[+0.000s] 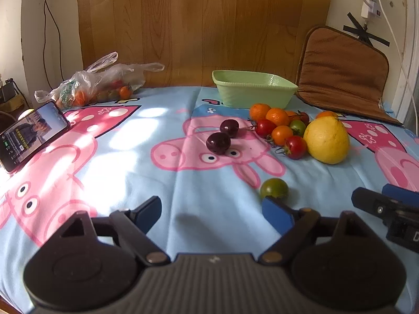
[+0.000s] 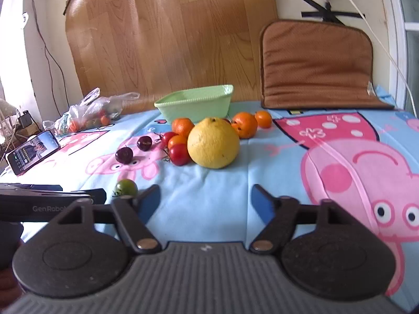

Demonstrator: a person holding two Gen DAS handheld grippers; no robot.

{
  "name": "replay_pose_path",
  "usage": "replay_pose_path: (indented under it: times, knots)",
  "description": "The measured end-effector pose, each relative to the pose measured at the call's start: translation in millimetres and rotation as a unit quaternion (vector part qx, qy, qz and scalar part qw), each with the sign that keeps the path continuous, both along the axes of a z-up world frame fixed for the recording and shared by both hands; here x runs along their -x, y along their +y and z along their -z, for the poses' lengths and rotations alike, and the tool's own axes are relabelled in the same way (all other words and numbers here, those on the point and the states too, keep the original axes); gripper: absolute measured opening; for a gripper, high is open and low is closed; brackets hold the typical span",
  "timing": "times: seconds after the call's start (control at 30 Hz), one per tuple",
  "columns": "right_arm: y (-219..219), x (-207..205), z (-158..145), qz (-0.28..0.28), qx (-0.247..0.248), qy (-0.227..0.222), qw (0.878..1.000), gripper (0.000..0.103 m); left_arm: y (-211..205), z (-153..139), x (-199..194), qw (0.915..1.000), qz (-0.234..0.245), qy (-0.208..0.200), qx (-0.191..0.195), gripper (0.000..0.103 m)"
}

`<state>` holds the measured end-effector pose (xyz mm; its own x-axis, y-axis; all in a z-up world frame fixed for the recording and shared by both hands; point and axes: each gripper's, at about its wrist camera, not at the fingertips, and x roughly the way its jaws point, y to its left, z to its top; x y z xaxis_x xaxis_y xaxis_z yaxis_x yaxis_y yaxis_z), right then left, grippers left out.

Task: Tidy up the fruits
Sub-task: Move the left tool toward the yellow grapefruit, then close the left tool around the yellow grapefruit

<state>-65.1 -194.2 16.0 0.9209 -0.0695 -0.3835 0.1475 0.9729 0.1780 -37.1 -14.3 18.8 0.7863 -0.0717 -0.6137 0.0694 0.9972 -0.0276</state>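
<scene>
The left gripper point(image 1: 210, 209) hovers low over the cloth-covered tabletop point(image 1: 209, 183), jaws spread and holding nothing; its right jaw hides the near edge of the green tomato point(image 1: 274, 188). The right gripper point(image 2: 205, 201) is level, jaws spread, empty. Ahead of its jaws sits the yellow citrus point(image 2: 213, 143), masking fruits behind; beyond stands the green basin point(image 2: 195, 103).

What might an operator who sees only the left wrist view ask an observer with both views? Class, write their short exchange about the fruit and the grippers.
Operator: Is the right gripper open? I see only its edge.
Observer: Yes, its fingers stand wide apart with nothing between them.
Operator: What sits behind the yellow fruit?
Observer: Two oranges, side by side, just past its right side in the right wrist view.
</scene>
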Motion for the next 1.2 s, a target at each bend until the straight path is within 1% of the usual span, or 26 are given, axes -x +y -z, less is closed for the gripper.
replay_pose_path:
  times: [0.1,0.27,0.3,0.43,0.47,0.5,0.57,0.77,0.87,0.97,1.03,1.1,1.17,1.2]
  knots:
    - [0.3,1.2,1.4,-0.002,-0.005,0.002,1.000,0.057,1.8,2.1,1.4,0.9999,0.006,0.003,0.009,0.082]
    - [3.5,1.7,0.7,-0.011,-0.004,0.004,1.000,0.048,-1.6,3.5,6.1,0.9994,0.029,-0.002,0.017,0.075]
    - [3.9,1.3,0.1,-0.013,-0.003,0.004,1.000,0.042,-2.5,3.2,7.2,0.9993,0.033,-0.005,0.019,0.075]
    - [4.7,1.8,-0.3,-0.018,0.000,0.003,1.000,0.037,-5.6,2.9,10.2,0.9982,0.053,-0.013,0.023,0.074]
    - [5.1,1.8,-0.1,-0.018,0.001,0.003,1.000,0.032,-6.2,2.9,10.9,0.9979,0.058,-0.015,0.024,0.074]
    - [4.6,1.0,-0.3,-0.018,0.001,0.005,1.000,0.031,-6.8,3.0,11.5,0.9976,0.063,-0.017,0.024,0.074]
    - [5.0,0.2,0.0,-0.019,0.001,0.006,1.000,0.031,-7.5,2.9,12.1,0.9969,0.071,-0.021,0.026,0.071]
    - [6.1,-3.9,-0.1,-0.018,0.010,0.005,1.000,0.030,-8.8,3.0,9.8,0.9946,0.096,-0.022,0.033,0.071]
    - [1.9,-8.5,-5.5,-0.015,0.020,0.001,1.000,0.031,-13.6,0.2,7.9,0.9927,0.113,-0.033,0.027,0.070]
    - [-7.4,-10.8,-10.6,-0.005,0.009,-0.003,1.000,0.032,-15.5,-7.6,2.7,0.9901,0.129,-0.045,0.032,0.070]
    - [-13.1,-11.6,-12.0,-0.001,0.007,-0.005,1.000,0.032,-19.4,-16.8,-5.1,0.9864,0.151,-0.053,0.037,0.070]
    - [-17.2,-14.0,-11.8,-0.003,0.008,-0.001,1.000,0.032,-22.9,-27.1,-14.9,0.9807,0.179,-0.060,0.052,0.070]
    - [-19.3,-16.7,-11.3,-0.009,0.014,0.004,1.000,0.032,-28.7,-34.8,-27.8,0.9730,0.210,-0.064,0.071,0.070]
    - [-19.9,-18.6,-11.1,-0.015,0.020,0.005,1.000,0.033,-32.6,-36.4,-36.0,0.9702,0.222,-0.059,0.077,0.070]
